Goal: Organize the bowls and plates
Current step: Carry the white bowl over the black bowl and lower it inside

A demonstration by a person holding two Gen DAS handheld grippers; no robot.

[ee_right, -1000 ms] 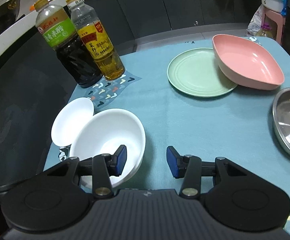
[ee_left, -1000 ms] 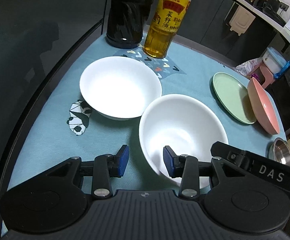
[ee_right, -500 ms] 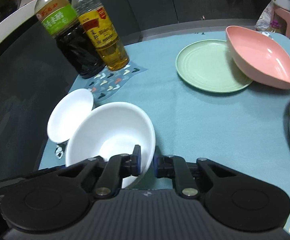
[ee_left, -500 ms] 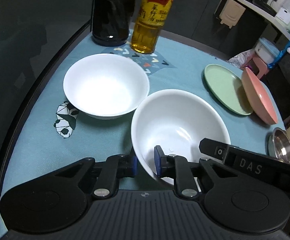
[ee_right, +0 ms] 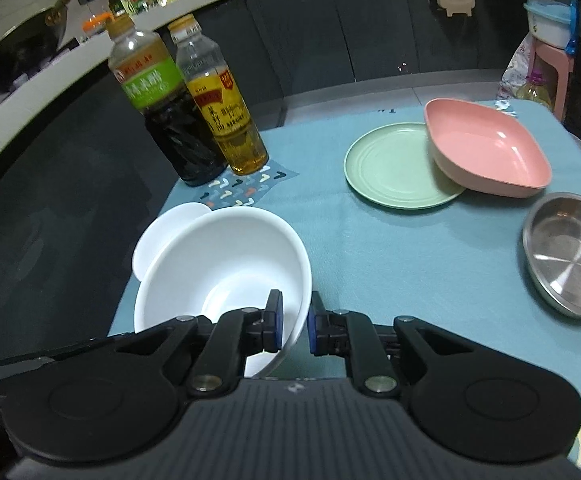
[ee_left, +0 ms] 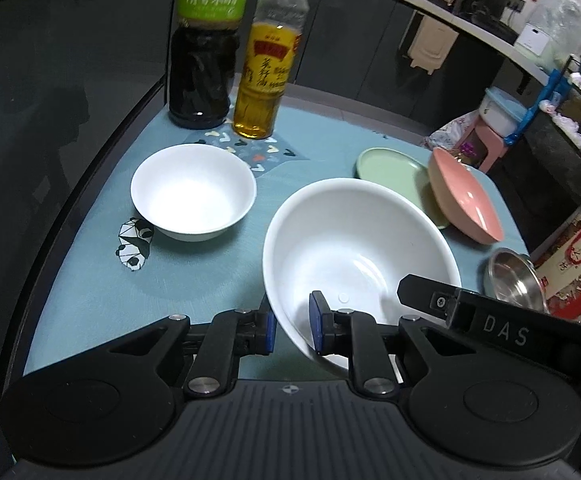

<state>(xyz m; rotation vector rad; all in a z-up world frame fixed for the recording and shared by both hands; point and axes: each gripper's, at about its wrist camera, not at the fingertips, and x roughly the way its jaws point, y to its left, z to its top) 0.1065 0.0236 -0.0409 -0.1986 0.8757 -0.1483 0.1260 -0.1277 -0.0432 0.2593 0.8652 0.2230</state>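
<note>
Both grippers pinch the rim of one large white bowl (ee_left: 354,248), which is lifted and tilted above the teal cloth. My left gripper (ee_left: 292,326) is shut on its near left rim; my right gripper (ee_right: 293,322) is shut on its near right rim, with the same large white bowl (ee_right: 218,264) seen from the other side. A smaller white bowl (ee_left: 192,192) rests on the cloth to the left and shows as a sliver (ee_right: 162,232) behind the held one. A green plate (ee_right: 394,166) lies farther back, with a pink bowl (ee_right: 486,146) leaning on its right edge.
A dark vinegar bottle (ee_left: 204,52) and a yellow oil bottle (ee_left: 268,64) stand at the back of the cloth. A steel dish (ee_right: 570,256) sits at the right edge. The table (ee_left: 90,280) curves off into a dark drop on the left.
Both grippers closed from open onto the large white bowl's rim. The bowl has since risen off the cloth, tilted, and moved away from the smaller bowl.
</note>
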